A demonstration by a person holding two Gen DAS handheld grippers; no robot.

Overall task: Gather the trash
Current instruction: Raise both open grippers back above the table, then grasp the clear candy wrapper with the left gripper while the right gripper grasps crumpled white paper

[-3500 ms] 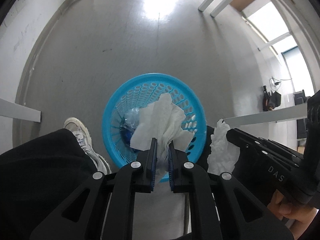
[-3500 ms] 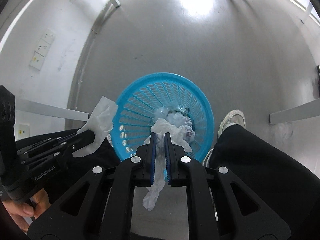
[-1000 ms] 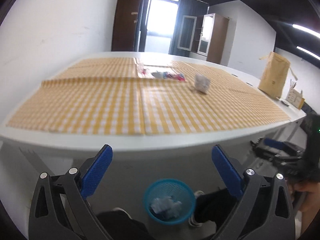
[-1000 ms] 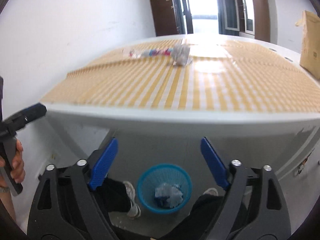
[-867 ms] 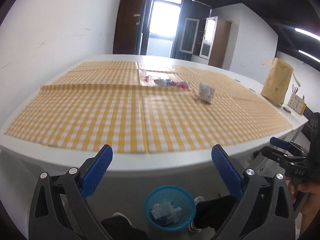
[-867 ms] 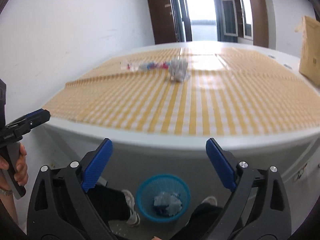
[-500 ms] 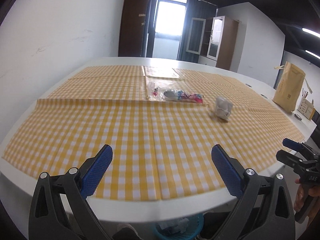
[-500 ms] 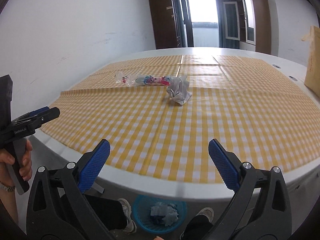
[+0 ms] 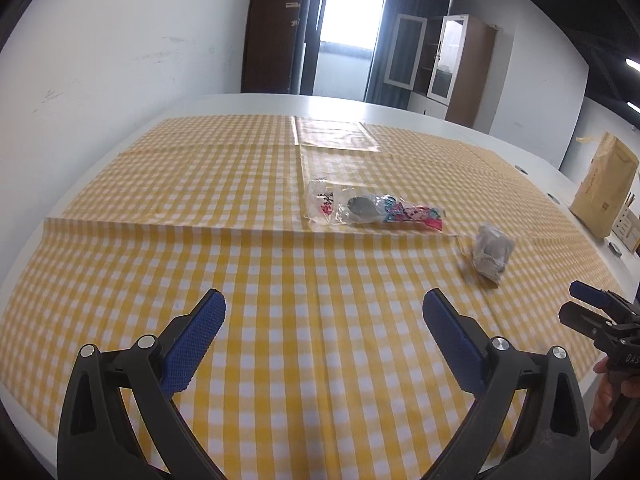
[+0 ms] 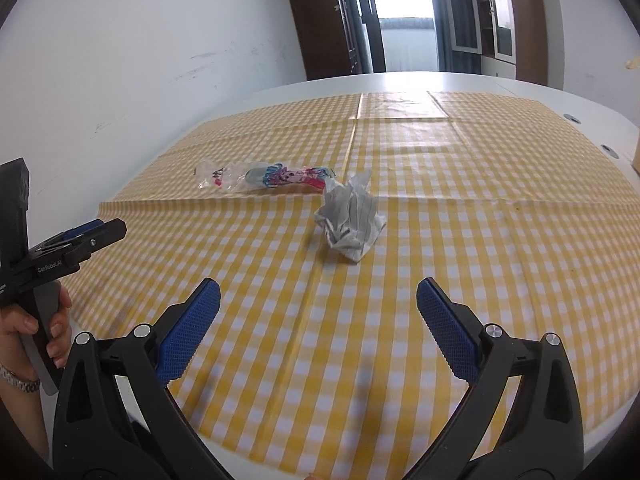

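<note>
Two hand-held claws hover above a white bench draped in a yellow-and-white checked cloth, both tilted down toward its surface. The left claw has its blue-padded jaws spread wide with nothing between them, and the right claw likewise stands fully spread and empty over the cloth. In the right wrist view, a crumpled grey-white wrapper lies on the cloth ahead of the right claw, a little right of centre between its fingers but well clear of them. Just beyond it, near a fold line in the cloth, rests a flattened clear plastic packet with pink and blue print, its right end close to the crumpled wrapper. From the left wrist view the same packet sits ahead near the middle of the cloth, while the crumpled wrapper lies off to the right. A brown paper bag stands upright at the bench's far right edge. Each view catches the other claw at its margin, gripped by a person's hand.
</note>
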